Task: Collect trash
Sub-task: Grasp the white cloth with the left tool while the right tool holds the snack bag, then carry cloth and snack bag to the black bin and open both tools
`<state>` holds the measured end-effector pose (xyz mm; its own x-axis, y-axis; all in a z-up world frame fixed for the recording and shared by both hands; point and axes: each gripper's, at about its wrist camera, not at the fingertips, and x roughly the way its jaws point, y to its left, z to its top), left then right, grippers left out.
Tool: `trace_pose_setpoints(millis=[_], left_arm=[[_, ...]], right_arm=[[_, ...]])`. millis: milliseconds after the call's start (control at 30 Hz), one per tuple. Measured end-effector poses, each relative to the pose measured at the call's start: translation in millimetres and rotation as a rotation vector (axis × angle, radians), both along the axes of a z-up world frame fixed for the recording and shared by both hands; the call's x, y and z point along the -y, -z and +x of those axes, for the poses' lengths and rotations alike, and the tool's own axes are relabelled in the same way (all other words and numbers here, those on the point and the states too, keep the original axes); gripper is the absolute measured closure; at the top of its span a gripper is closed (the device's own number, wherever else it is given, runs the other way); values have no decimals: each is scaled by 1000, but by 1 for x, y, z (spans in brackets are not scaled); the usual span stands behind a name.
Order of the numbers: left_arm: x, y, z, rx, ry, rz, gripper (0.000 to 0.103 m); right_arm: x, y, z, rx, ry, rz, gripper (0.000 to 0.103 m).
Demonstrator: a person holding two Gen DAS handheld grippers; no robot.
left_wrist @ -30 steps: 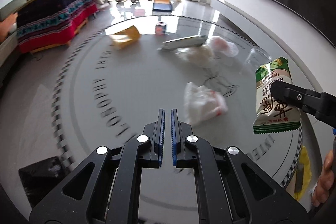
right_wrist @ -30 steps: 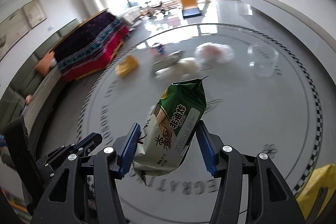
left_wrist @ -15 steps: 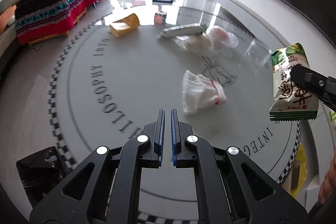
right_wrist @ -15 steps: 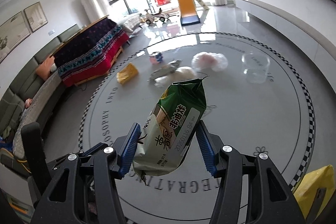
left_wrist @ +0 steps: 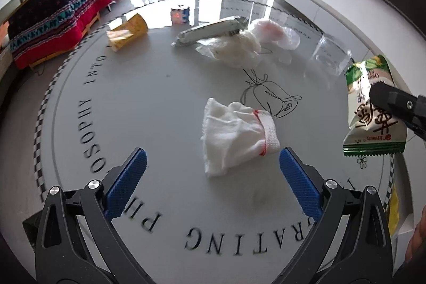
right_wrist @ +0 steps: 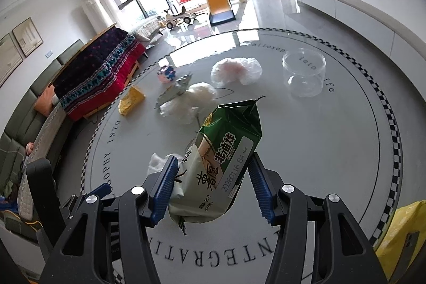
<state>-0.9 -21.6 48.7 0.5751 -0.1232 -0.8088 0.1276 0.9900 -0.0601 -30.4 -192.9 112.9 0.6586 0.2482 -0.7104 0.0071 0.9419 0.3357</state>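
My right gripper [right_wrist: 213, 185] is shut on a green and white snack bag [right_wrist: 221, 166] and holds it above the round grey table [right_wrist: 332, 150]. The bag also shows at the right of the left wrist view [left_wrist: 372, 108]. My left gripper [left_wrist: 211, 168] is open wide, low over the table, with a crumpled white cloth with a red-stitched cuff [left_wrist: 234, 134] lying just ahead between its fingers. Farther back lie a yellow carton [left_wrist: 127, 31], a silver wrapper [left_wrist: 210, 29], crumpled white plastic [left_wrist: 234, 47] and a pinkish plastic bag [left_wrist: 274, 31].
A clear plastic tub [right_wrist: 303, 72] stands at the table's right. A small pink cube box [right_wrist: 166, 73] sits at the back. A yellow bag [right_wrist: 399, 233] hangs by the near right edge. A red-covered sofa [right_wrist: 98, 73] stands left of the table.
My left gripper has opened from shut and moved forward and down toward the white cloth. The right gripper keeps holding the snack bag, nearly still.
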Motion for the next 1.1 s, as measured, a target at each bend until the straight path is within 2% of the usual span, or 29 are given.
trace_pose_setpoints(millis=[433,500,567,700,800,867,967,1100], left_arm=[[36,33,39,-66,49,39,7],[39,36,41,-68,52,45,10],[41,39,43,-74,56,51,21],[44,38,44,-63,61,85,26],[46,35,43,-54,62,87,37],[47,33,40,-48,66,88,57],[46,32,36,-50,69,89,64],[38,26,29,-39,65,79,67]], right_arm=[[19,26,33,-41,19,18,47],[19,27,35,-45,20,18,47],[19,29,36,-47,20,17,47],[15,29,35,-50,17,14,47],[13,28,35,-49,15,10,47],[12,27,35,-48,12,6,47],[9,24,33,-45,8,0,47],[3,18,28,-36,-1,-8,47]])
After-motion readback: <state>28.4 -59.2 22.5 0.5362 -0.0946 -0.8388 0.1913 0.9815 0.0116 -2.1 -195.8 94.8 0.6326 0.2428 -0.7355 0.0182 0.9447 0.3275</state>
